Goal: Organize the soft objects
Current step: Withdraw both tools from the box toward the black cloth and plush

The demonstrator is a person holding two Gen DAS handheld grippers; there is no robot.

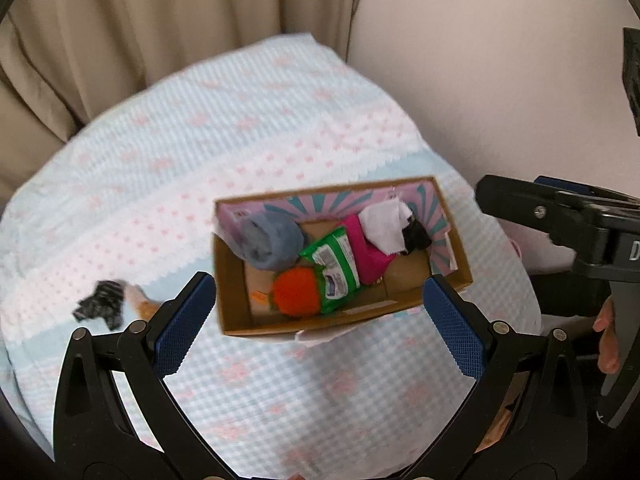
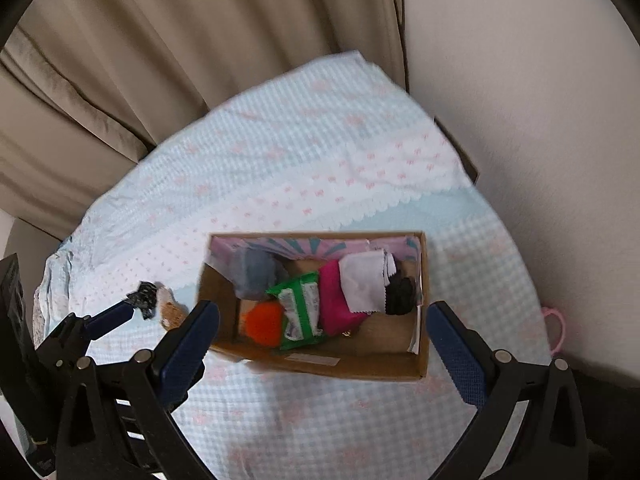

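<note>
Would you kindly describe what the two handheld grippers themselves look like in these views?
Both are alike: the left gripper and right gripper each have black plastic linkage arms with triangular cut-outs and silver rivets, ending in dark blue, dimple-textured pads. No cables or sleeves show.

Print on the green packet (image 1: 334, 266) in the cardboard box (image 1: 236, 280) is too blurred to read.

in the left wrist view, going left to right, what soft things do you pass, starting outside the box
small black and orange plush toy on the blanket → grey-blue cloth bundle → orange knitted ball → green wipes pack → magenta cloth → white cloth
</note>
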